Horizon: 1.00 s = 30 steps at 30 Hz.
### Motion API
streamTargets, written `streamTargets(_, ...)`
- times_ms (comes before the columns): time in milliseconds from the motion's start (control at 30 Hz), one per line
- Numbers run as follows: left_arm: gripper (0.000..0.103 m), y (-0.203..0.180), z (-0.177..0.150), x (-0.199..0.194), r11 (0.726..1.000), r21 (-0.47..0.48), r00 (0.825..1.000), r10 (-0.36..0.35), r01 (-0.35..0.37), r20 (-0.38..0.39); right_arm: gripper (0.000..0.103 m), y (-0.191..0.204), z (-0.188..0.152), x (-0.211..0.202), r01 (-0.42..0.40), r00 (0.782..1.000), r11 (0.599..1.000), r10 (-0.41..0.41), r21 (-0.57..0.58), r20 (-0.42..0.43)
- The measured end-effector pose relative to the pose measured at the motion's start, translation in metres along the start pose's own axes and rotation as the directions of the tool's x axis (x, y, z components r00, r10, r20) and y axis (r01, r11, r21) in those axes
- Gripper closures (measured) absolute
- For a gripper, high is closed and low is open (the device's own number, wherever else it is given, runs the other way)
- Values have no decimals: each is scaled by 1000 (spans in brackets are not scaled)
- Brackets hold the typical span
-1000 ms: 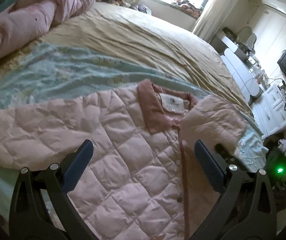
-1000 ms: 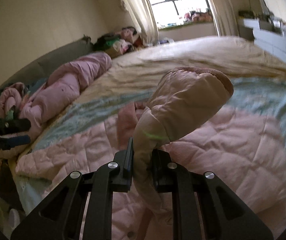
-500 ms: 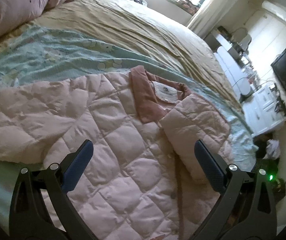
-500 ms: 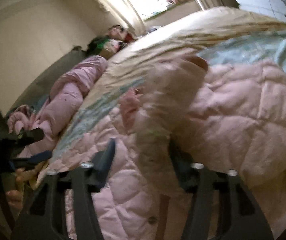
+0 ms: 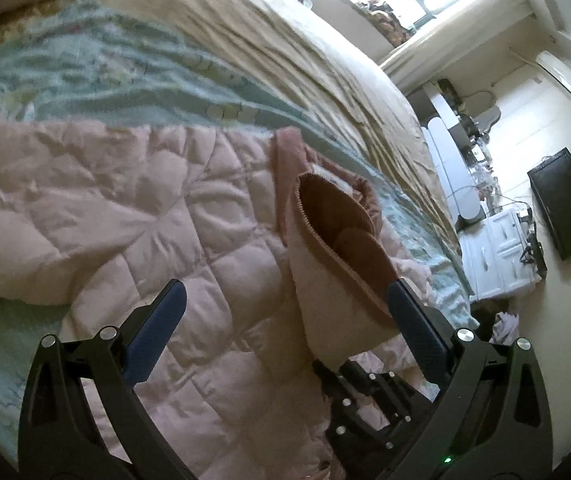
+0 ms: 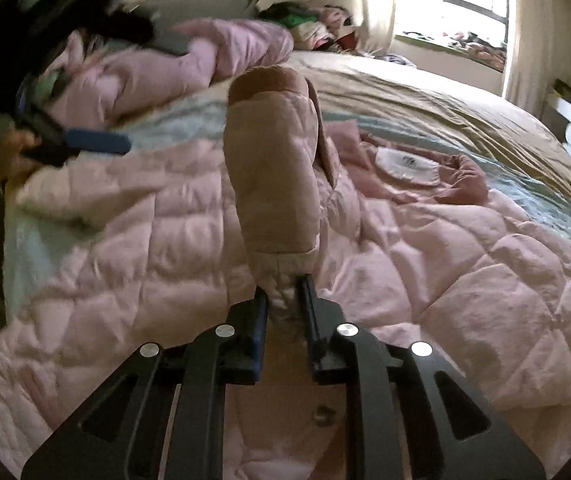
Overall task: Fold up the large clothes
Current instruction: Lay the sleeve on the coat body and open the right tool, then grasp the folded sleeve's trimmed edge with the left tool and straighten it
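Note:
A pink quilted jacket (image 5: 133, 216) lies spread on the bed, its dusty-rose collar (image 6: 457, 180) and white label (image 6: 405, 166) facing up. My right gripper (image 6: 281, 300) is shut on the jacket's sleeve (image 6: 273, 168) and holds it upright above the jacket body, cuff at the top. In the left wrist view the sleeve (image 5: 333, 264) stands between my left gripper's fingers, its brown cuff opening showing. My left gripper (image 5: 285, 312) is open and empty, hovering over the jacket. It also shows at the left of the right wrist view (image 6: 85, 142).
The bed has a teal and beige cover (image 5: 245, 64). A bundled pink duvet (image 6: 189, 64) lies near the headboard with a clothes pile (image 6: 309, 28) behind it. White cabinets (image 5: 497, 248) and a black TV (image 5: 565, 208) stand past the bed's far side.
My right gripper opened half a second ago and has shut again on the sleeve, which now stands upright. My left gripper has moved closer over the jacket, towards the sleeve.

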State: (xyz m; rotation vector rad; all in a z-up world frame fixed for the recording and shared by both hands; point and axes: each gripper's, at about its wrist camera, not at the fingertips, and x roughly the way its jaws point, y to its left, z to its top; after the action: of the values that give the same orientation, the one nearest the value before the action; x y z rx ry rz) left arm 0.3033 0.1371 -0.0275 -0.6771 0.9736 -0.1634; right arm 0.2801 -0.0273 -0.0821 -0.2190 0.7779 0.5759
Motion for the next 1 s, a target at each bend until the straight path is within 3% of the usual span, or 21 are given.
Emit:
streamTargets(167,8,15,-6,16,998,-55,999,-15,13,-43,73,10,-8,5,-23,999,999,22,-30,-38)
streamTargets(367,8,26,-13,30,998,-66,997,8,-12,-74,65,16,-11,0,-125,992,992,125,-8,-35)
streamTargets(567,8,34,-31,55,997,-73,989,-14,4,-147,61,-17,-17,-30,-178,984,971,174,162,41)
streamTargets(700,10,29,-44,68,999,-47,988,-12,5,-153,61,-49,-24,-51,-136,990,958,121,254,72)
streamTargets(733,14,26,-47,68,1000,-22,990,14,-18,-142,61,-57,-28,-56,-117,992,955,100,271,77)
streamTargets(767,28,22,-49,68,999,6,990,44,-43,-134,61,-64,-29,-60,-105,993,953,85,284,80)
streamTargets(800,36,18,-50,67,997,26,989,75,-73,-124,61,-71,-33,-64,-89,994,950,67,300,82)
streamTargets(833,53,16,-51,66,994,47,989,101,-97,-109,61,-81,-36,-70,-70,995,945,45,321,84)
streamTargets(867,78,16,-49,66,993,59,989,104,-98,-100,61,-87,-39,-73,-58,996,941,31,334,86)
streamTargets(900,89,14,-49,63,993,78,991,101,-94,-86,61,-96,-42,-75,-44,996,935,14,351,87)
streamTargets(1000,96,-5,-39,49,975,185,990,132,-122,-40,61,-119,-50,-85,11,996,914,-47,405,80)
